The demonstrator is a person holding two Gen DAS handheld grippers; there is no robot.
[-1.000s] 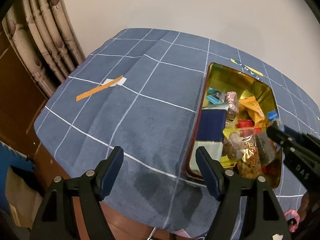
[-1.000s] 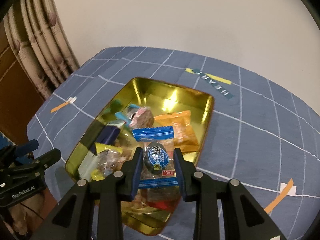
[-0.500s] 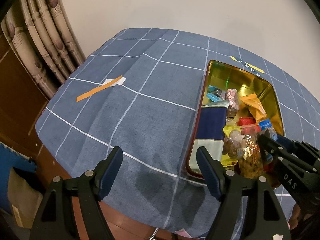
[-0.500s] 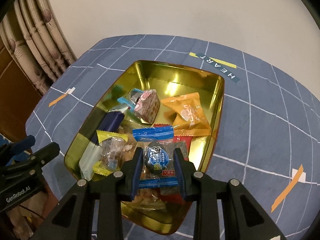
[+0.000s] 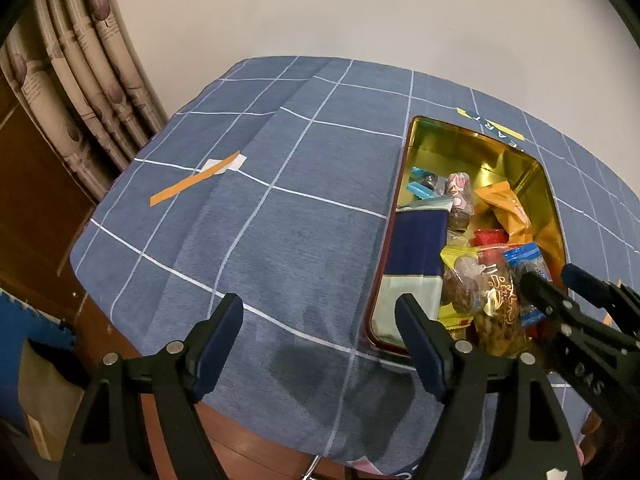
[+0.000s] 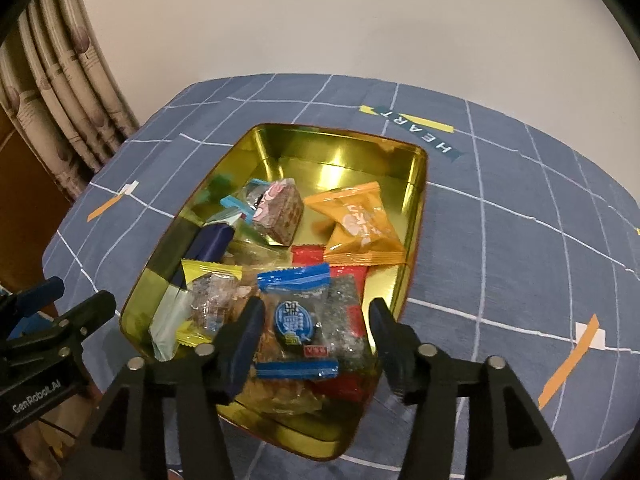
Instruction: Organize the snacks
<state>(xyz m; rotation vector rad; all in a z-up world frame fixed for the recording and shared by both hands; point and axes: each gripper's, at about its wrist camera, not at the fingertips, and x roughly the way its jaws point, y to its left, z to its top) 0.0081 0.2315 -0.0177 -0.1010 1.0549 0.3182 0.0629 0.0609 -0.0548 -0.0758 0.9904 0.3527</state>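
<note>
While the left gripper [image 5: 320, 344] hangs over bare blue checked cloth [image 5: 280, 220] on the counter, its fingers [image 5: 218, 340] stand wide apart with nothing between them; the gold tin [image 5: 416, 152] of snacks lies off to the right of its right finger, its long axis running away from the fingers; the right gripper [image 5: 554, 276] pokes in from the right edge over the near end of the tin, beside a clear pack of nuts [image 5: 498, 304]; an orange tape strip [image 5: 192, 182] lies well ahead and to the left.

From the right wrist view, the right gripper [image 6: 316, 320] is opening, and the blue-edged candy packet [image 6: 298, 320] lies between its fingers [image 6: 244, 336] on top of the pile at the near end of the tin [image 6: 416, 208], no pad pressing on it as far as I can judge; its sealed ends point toward and away from the fingers; an orange packet [image 6: 360, 224] and a pink-wrapped block [image 6: 280, 210] lie farther ahead; the left gripper [image 6: 68, 304] shows at the left edge, outside the tin.

The drop looks done; the right hand is plainly nearer the tin, so the next fetch would likely be a lift clear and away.
</note>
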